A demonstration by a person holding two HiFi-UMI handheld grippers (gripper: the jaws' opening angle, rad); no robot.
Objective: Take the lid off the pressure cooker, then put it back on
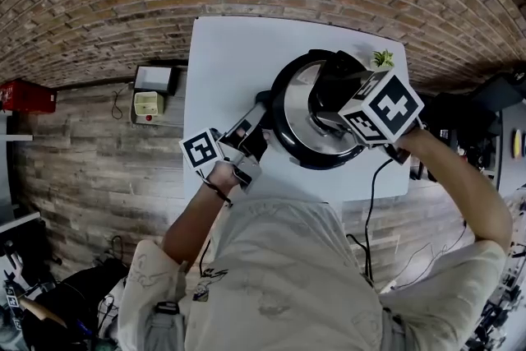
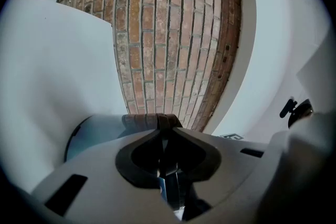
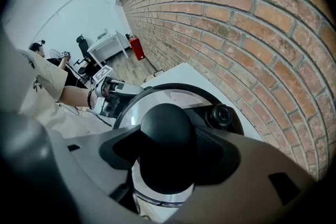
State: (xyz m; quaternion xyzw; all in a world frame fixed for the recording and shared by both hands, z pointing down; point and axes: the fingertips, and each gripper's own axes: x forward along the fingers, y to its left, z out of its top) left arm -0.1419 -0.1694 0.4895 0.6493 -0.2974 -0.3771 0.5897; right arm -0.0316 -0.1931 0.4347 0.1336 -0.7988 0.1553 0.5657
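On the table (image 1: 222, 62) the cooker (image 1: 281, 115) sits with its lid (image 3: 181, 97) on; the right gripper (image 3: 168, 149) clamps the knob (image 3: 167, 131) and the left gripper (image 2: 167, 136) pinches the side handle (image 1: 261, 104). If the lid is locked, lifting could drag the cooker or slip the knob free.

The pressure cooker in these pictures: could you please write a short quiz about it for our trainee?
1. True or false: the right gripper has the lid knob between its jaws.
2. What does the left gripper grip? A) the side handle B) the plant C) nothing
3. Fill in: the pressure cooker stands on a white ____.
Key: 1 true; 2 A; 3 table.
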